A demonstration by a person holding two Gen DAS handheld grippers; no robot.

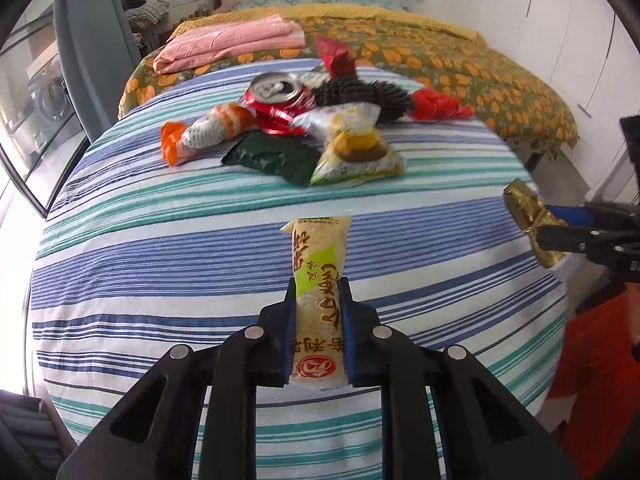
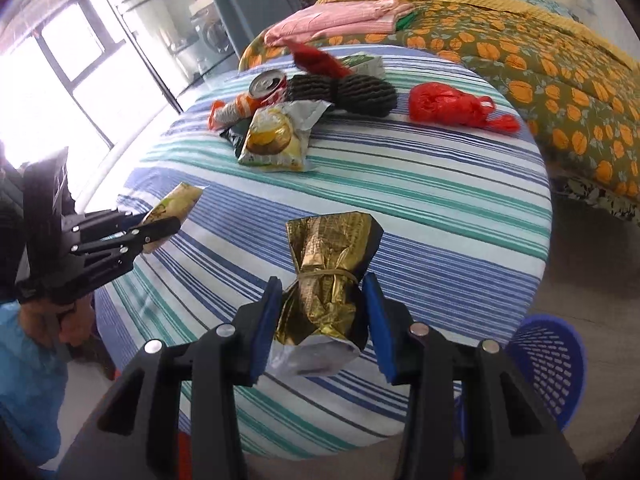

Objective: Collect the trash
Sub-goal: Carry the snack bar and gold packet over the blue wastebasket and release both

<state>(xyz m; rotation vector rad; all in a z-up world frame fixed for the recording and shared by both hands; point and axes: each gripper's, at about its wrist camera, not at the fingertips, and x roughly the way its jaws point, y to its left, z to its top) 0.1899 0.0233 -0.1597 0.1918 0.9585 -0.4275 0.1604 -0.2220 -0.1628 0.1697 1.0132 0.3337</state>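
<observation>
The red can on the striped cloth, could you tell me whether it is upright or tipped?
Tipped. The can lies on its side among the wrappers, crushed, with its opened top facing the left wrist camera.

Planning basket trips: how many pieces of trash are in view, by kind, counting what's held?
Wrappers and packets on the bed: 5
Held, cream packet and gold packet: 2
Can: 1
Red plastic bag: 1
Black mesh sleeve: 1
Total: 10
</observation>
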